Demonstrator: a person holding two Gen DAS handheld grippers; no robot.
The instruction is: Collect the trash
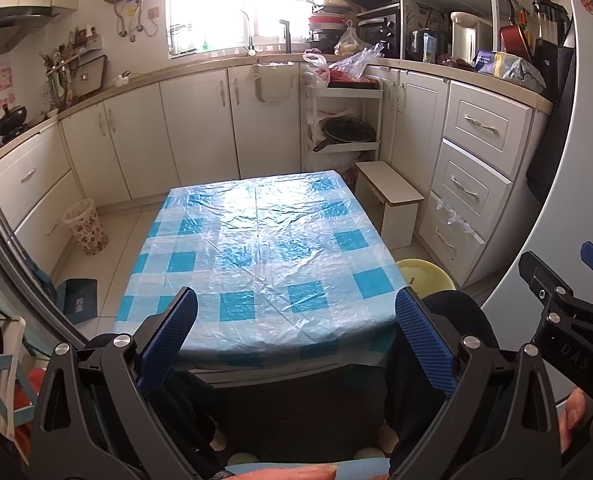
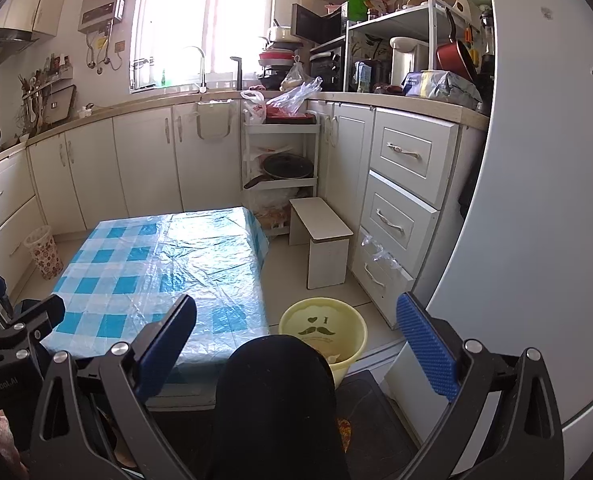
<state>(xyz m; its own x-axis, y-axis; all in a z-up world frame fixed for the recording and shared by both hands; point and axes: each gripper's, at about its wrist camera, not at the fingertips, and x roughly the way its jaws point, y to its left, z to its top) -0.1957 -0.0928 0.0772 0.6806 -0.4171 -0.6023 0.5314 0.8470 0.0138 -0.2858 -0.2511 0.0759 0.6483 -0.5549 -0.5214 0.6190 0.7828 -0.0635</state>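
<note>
A low table [image 1: 256, 240] under a blue-and-white checked plastic cloth fills the middle of the left wrist view; I see no loose trash on its top. My left gripper [image 1: 296, 304] hangs open over the near table edge, nothing between its blue pads. The right gripper [image 2: 296, 308] is open too, empty, above a person's dark-clad knee [image 2: 276, 392] and a yellow bin [image 2: 322, 328] on the floor by the table's right corner. Pale scraps [image 2: 332, 358] lie inside the bin. The right gripper [image 1: 568, 280] also shows at the right edge of the left wrist view.
A floral wastebasket [image 1: 86, 226] stands on the floor left of the table, with a blue dustpan [image 1: 76, 294] nearer. A white step stool [image 2: 322, 236] and a shelf cart [image 2: 280, 160] sit behind the bin. White cabinets line the walls, and a fridge [image 2: 536, 200] is close on the right.
</note>
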